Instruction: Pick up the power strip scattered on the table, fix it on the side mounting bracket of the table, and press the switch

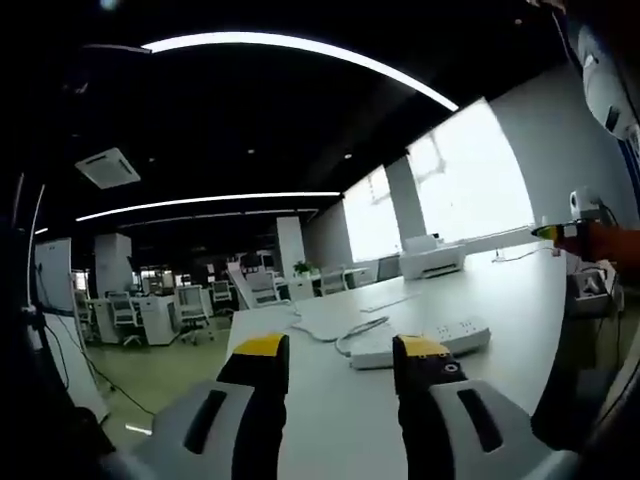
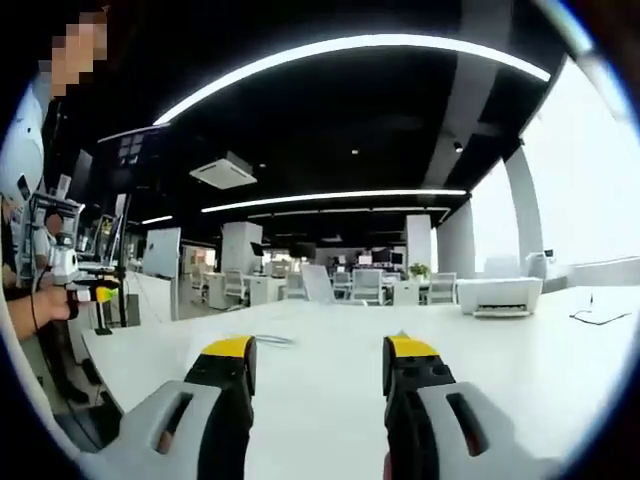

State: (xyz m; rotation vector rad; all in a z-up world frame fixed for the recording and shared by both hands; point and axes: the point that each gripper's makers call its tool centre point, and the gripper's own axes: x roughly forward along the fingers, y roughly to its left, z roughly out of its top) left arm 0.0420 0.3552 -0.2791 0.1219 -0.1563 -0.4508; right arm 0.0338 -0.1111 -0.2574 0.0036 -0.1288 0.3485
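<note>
On white table (image 1: 500, 300): power strip (image 1: 425, 340); office behind; both tools spread, empty.

Tabletop (image 1: 520, 290), centre-right of left gripper view, looks smooth white laminate w/ soft satin sheen; power strip (image 1: 425, 340) on it is white plastic, matt, cable (image 1: 330, 333) rubbery-looking. Left gripper (image 1: 340, 370) at bottom: grey matt plastic body, black jaws w/ yellow tips; right gripper (image 2: 315, 375) same finish. Floor (image 1: 160, 375) lower left glossy, reflecting lights.
</note>
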